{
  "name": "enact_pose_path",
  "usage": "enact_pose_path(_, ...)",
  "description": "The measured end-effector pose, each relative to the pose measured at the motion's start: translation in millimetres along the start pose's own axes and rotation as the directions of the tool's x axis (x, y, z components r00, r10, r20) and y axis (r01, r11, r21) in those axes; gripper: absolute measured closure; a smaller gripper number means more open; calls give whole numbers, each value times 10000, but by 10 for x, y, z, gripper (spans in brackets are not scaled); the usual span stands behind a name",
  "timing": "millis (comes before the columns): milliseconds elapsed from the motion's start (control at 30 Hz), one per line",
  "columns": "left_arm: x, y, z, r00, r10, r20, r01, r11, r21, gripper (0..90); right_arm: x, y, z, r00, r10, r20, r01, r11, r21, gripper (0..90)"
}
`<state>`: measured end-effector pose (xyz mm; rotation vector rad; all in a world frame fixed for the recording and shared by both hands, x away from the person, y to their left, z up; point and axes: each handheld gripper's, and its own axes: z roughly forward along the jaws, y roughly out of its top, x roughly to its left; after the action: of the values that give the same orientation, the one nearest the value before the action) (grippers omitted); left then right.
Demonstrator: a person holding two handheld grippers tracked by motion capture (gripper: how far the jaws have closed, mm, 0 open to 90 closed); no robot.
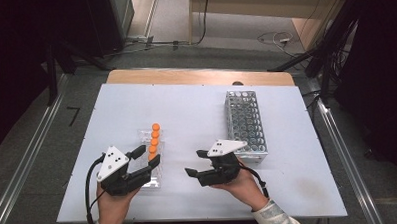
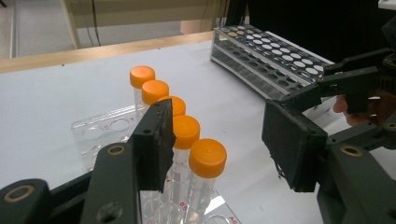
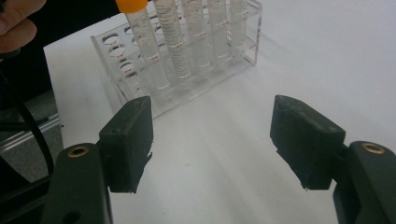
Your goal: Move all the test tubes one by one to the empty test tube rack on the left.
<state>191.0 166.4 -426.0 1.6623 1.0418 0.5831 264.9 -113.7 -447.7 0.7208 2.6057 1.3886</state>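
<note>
A clear plastic rack (image 1: 145,144) holds a row of several orange-capped tubes (image 1: 154,139) left of the board's middle. My left gripper (image 1: 147,159) is open at the rack's near end. In the left gripper view the nearest tube (image 2: 206,158) stands between the wide-apart jaws of the left gripper (image 2: 222,144), close to the left pad (image 2: 154,142). My right gripper (image 1: 196,162) is open and points left toward the rack, with nothing between its fingers. The right gripper view shows the right gripper (image 3: 212,140) over bare board, short of the clear rack (image 3: 140,74) and its tubes (image 3: 175,46).
A metal wire tube rack (image 1: 244,124) stands at the right on the white board (image 1: 196,107), also seen as the metal rack (image 2: 266,51) behind the other hand's gripper (image 2: 350,84). Bare board lies between the two racks. Floor rails and cables surround the table.
</note>
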Motion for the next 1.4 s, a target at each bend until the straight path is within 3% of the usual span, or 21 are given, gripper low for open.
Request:
enact_pose_path(767, 57, 15, 8, 9994, -345, -53, 344, 9994, -90, 209, -42, 9, -63, 9997, 146, 206, -142, 9997, -202, 275)
enact_pose_path(1400, 84, 16, -21, 9989, -363, -282, 356, 9990, -266, 193, -136, -23, -207, 9973, 416, 610, -382, 9977, -561, 265)
